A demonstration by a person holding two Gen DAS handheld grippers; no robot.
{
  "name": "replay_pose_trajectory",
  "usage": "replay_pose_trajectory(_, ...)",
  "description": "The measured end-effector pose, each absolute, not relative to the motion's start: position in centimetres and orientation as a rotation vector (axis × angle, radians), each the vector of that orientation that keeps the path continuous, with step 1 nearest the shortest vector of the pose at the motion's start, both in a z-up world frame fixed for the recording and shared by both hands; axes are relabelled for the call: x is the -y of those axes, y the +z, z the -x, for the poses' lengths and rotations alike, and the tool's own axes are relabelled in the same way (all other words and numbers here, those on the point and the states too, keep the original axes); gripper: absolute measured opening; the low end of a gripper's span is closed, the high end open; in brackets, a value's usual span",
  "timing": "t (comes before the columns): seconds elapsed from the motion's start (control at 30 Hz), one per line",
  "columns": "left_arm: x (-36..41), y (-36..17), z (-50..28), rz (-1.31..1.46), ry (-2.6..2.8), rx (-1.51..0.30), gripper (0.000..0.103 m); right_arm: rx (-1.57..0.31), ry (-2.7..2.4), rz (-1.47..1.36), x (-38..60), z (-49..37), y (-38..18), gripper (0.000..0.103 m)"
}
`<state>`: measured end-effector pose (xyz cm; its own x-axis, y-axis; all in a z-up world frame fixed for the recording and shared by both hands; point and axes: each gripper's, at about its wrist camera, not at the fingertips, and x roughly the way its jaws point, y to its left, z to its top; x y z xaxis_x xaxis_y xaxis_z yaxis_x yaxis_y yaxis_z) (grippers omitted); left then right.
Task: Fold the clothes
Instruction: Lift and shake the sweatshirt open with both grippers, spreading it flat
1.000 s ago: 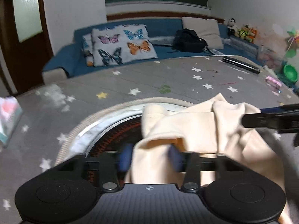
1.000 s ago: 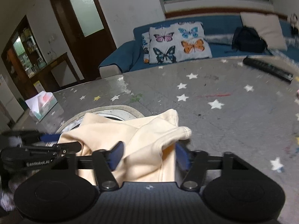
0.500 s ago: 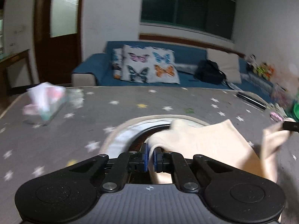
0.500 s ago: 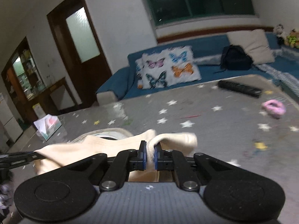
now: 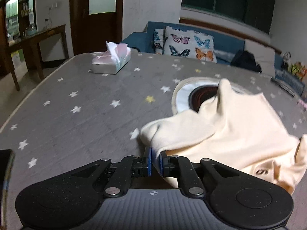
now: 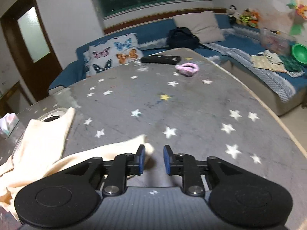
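A cream garment (image 5: 239, 126) lies spread over the grey star-patterned table (image 5: 76, 118), partly covering a round inset (image 5: 203, 95). My left gripper (image 5: 155, 162) holds a folded edge of it between its blue pads; the jaws are opening a little with the cloth still pinched. In the right wrist view the same garment (image 6: 44, 138) trails off to the left. Its near corner (image 6: 143, 143) rests against the left fingertip, outside the gap. My right gripper (image 6: 154, 159) is opening, and only bare table shows between its pads.
A tissue box (image 5: 111, 60) stands at the table's far left. A pink fluffy item (image 6: 187, 69) and a long black box (image 6: 161, 59) lie at the far end. The table edge (image 6: 268, 111) runs along the right, with a blue sofa (image 6: 249, 44) beyond. A dark flat object (image 5: 5, 168) lies at the near left.
Both grippers shut on the garment, then drew apart sideways, stretching it out flat. The right gripper has since let go of its corner; the left one's pads have parted slightly.
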<state>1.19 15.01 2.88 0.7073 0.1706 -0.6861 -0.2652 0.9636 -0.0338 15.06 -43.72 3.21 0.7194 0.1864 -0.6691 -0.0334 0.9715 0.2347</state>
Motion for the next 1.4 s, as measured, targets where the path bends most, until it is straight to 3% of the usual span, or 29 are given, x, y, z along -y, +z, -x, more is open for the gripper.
replay_pose_trajectory(0.07,-14.5,3.1,-0.5,0.111,0.236,-0.741,0.016,-0.754,0.159,-0.192,42.8,-14.8,3.7,0.024)
replay_pose_trajectory(0.13,-13.6,3.8,0.1,0.079,0.217,-0.717,0.018,-0.749,0.225,-0.168,41.1,-14.8,4.1,0.033)
replay_pose_trajectory(0.2,-12.8,4.5,0.4,0.065,0.175,-0.688,0.025,-0.753,0.301,-0.155,39.2,-14.9,4.2,0.033)
replay_pose_trajectory(0.27,-11.7,5.1,1.0,0.062,0.111,-0.666,0.038,-0.759,0.368,-0.144,37.4,-15.2,4.2,0.034)
replay_pose_trajectory(0.4,-8.4,5.0,1.2,0.041,-0.045,-0.666,0.041,-0.796,0.430,-0.137,33.9,-16.6,3.3,0.034)
replay_pose_trajectory(0.53,-5.1,4.5,0.0,0.015,-0.155,-0.675,0.053,-0.839,0.467,-0.186,31.6,-17.3,2.5,0.034)
replay_pose_trajectory(0.63,-3.6,3.6,-0.7,-0.010,-0.199,-0.694,0.054,-0.863,0.524,-0.191,30.3,-16.3,2.6,0.034)
replay_pose_trajectory(0.7,-2.8,3.0,-1.0,-0.026,-0.228,-0.710,0.052,-0.872,0.557,-0.203,29.7,-15.5,2.7,0.034)
replay_pose_trajectory(0.83,-2.0,1.8,-1.4,-0.042,-0.252,-0.744,0.011,-0.909,0.610,-0.242,28.8,-14.0,2.6,0.034)
replay_pose_trajectory(0.87,-2.0,1.6,-1.3,-0.039,-0.254,-0.749,0.008,-0.915,0.615,-0.240,28.6,-13.6,2.5,0.034)
replay_pose_trajectory(1.27,-2.7,2.6,3.1,-0.054,-0.334,-0.704,0.002,-0.969,0.613,-0.223,28.2,-10.8,1.0,0.032)
replay_pose_trajectory(1.33,-2.6,2.0,3.2,-0.066,-0.337,-0.726,0.002,-0.979,0.623,-0.223,28.2,-10.5,0.6,0.015)
replay_pose_trajectory(1.4,-2.7,1.5,3.1,-0.073,-0.341,-0.749,0.002,-0.981,0.620,-0.218,28.4,-10.4,0.5,0.006)
